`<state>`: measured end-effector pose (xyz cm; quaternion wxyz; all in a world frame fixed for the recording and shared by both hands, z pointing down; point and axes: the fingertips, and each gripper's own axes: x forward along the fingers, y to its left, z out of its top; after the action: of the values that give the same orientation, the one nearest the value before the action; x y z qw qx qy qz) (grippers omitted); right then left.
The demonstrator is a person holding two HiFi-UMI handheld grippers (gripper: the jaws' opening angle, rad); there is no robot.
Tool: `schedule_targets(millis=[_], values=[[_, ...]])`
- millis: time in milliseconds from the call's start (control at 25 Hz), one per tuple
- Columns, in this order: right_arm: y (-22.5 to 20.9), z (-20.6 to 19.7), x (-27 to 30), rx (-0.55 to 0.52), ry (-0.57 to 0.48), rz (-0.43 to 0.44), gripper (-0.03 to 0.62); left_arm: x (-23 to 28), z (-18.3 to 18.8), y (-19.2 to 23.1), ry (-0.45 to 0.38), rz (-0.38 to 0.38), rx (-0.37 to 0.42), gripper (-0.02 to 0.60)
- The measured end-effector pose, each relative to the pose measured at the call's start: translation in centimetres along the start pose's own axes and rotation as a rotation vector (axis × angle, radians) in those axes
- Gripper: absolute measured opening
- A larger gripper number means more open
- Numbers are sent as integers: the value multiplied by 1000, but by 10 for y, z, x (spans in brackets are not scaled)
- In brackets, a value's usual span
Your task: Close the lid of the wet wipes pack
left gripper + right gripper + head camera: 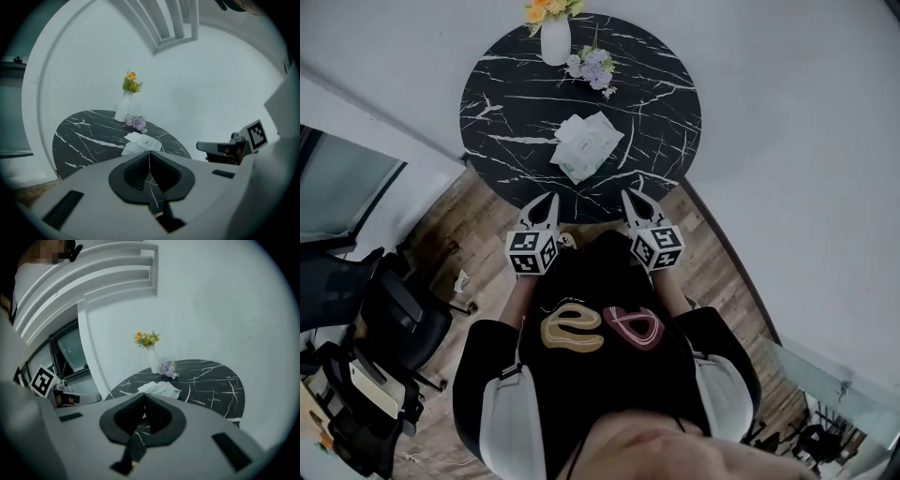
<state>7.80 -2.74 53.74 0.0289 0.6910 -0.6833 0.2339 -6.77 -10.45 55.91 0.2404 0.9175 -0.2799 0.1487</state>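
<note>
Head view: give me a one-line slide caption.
Left gripper and right gripper, jaws shut, held short of the wet wipes pack on the marble table.

The left gripper (549, 201) and the right gripper (632, 199) are held out in front of the torso (600, 323), side by side and apart from each other. Both point forward, with their tips angled slightly toward one another. In each gripper view the 2 jaws meet along a thin seam, with nothing between them. A marker cube (532, 250) sits at the rear of each gripper. The forearms (517, 295) seem tucked in close to the body.
</note>
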Motion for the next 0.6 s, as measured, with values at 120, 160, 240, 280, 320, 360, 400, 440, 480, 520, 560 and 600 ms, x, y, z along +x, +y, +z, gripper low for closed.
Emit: schedule_targets(millis=[120,160,240,280,320,360,400,440,480,520,560,600], values=[[-9,8,7,-2,-8,-6,12,7,3,2,4,3,-5,18],[-11,9,10,-11,-2,-1,12,9,3,4,5,11,-10,18],[-14,14,15,-26,8,10,12,11,5,6,7,34,-21,18],[-17,18,18,-26,7,14,12,13,6,8,5,46,-26,18],[-21,23,22,-23,3,19,12,16,9,10,2,58,-30,18],[-24,30,27,-20,-4,27,12,19,12,12,-3,73,-35,18],[-28,37,32,-25,-8,39,12,22,14,15,-8,92,-42,18],[-31,44,38,-38,-10,53,12,24,16,16,-14,112,-52,18],[-34,51,43,-57,-10,64,12,27,18,18,-18,131,-61,18],[-39,58,49,-79,-11,66,12,30,19,19,-20,145,-69,18],[-44,64,54,-100,-11,59,12,33,20,19,-21,156,-76,18],[-50,68,60,-116,-7,56,12,37,21,20,-21,167,-82,18]])
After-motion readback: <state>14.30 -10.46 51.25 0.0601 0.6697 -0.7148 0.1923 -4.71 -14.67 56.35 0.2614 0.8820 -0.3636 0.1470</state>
